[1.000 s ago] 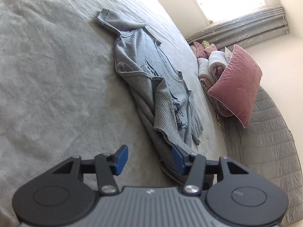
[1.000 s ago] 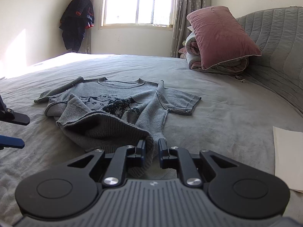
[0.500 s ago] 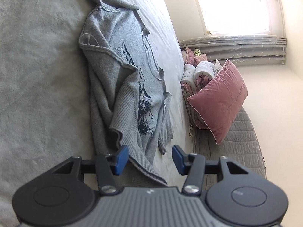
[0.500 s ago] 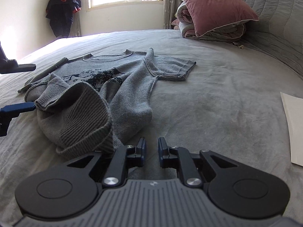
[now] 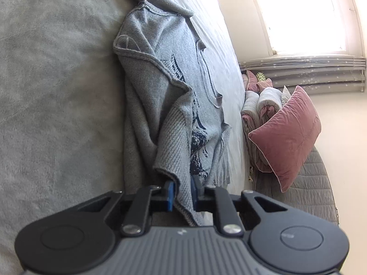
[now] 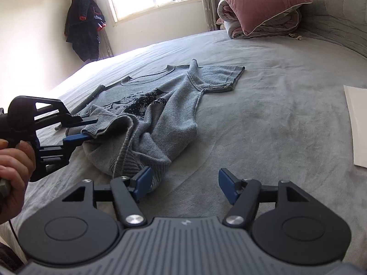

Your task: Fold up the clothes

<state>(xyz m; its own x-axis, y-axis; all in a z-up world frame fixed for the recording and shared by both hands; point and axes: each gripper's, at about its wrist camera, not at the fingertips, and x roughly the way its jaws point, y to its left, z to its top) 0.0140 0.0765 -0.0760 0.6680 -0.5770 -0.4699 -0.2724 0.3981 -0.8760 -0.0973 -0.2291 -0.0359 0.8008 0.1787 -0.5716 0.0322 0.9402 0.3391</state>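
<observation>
Knit sweater (image 6: 160, 112): lay rumpled on bed (image 6: 275, 114).
Left gripper (image 5: 182, 193): pinched ribbed hem.
Right gripper (image 6: 184, 184): gaped wide, empty.
Risk: hem grip looked shallow, might slip if lifted.

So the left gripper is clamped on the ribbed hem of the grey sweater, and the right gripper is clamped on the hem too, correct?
Not quite. The left gripper is clamped on the ribbed hem of the grey sweater, but the right gripper is open, with only one finger beside the hem. The right wrist view shows this.
</observation>
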